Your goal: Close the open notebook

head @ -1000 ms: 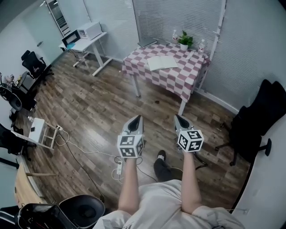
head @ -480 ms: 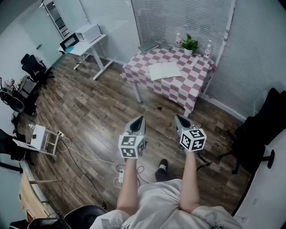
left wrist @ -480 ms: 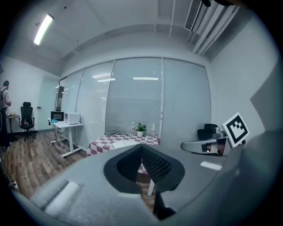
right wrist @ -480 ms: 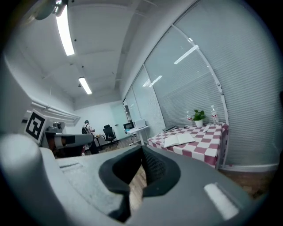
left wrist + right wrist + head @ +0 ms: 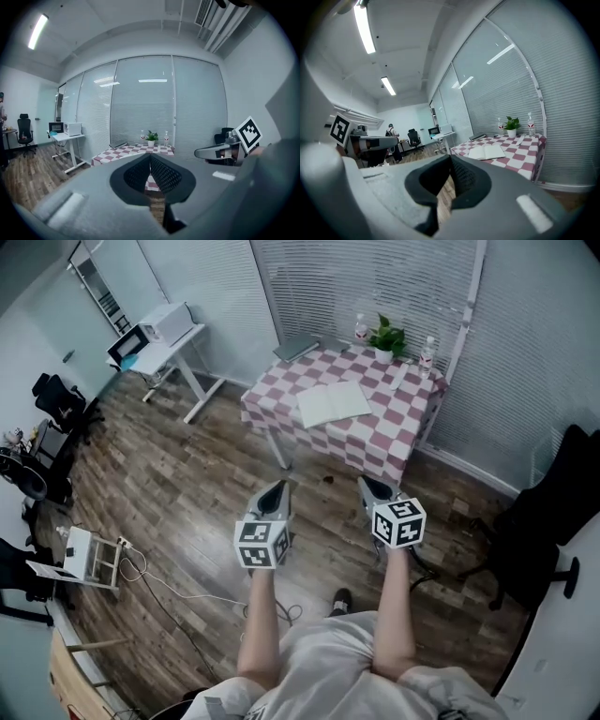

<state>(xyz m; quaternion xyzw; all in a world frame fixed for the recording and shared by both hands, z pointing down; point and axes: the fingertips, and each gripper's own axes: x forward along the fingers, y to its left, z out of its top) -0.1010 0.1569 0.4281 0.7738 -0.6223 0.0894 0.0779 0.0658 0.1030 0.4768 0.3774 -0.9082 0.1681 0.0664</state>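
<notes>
Notebook (image 5: 335,403) lies open and flat, its two pale pages spread side by side, near the middle of the pink-and-white checked table (image 5: 394,430), just in front of a potted plant (image 5: 385,337). Well short of the table, over the wooden floor (image 5: 187,479), the left gripper (image 5: 279,486) and right gripper (image 5: 366,484) point toward it, each with jaws pressed together on nothing.

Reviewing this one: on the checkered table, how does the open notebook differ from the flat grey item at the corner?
The notebook lies open and shows white pages, while the grey item is shut and dark. The notebook sits near the middle of the table. The grey item lies at the far left corner as the head view shows it. Both lie flat on the checkered table, and nothing touches either.
</notes>
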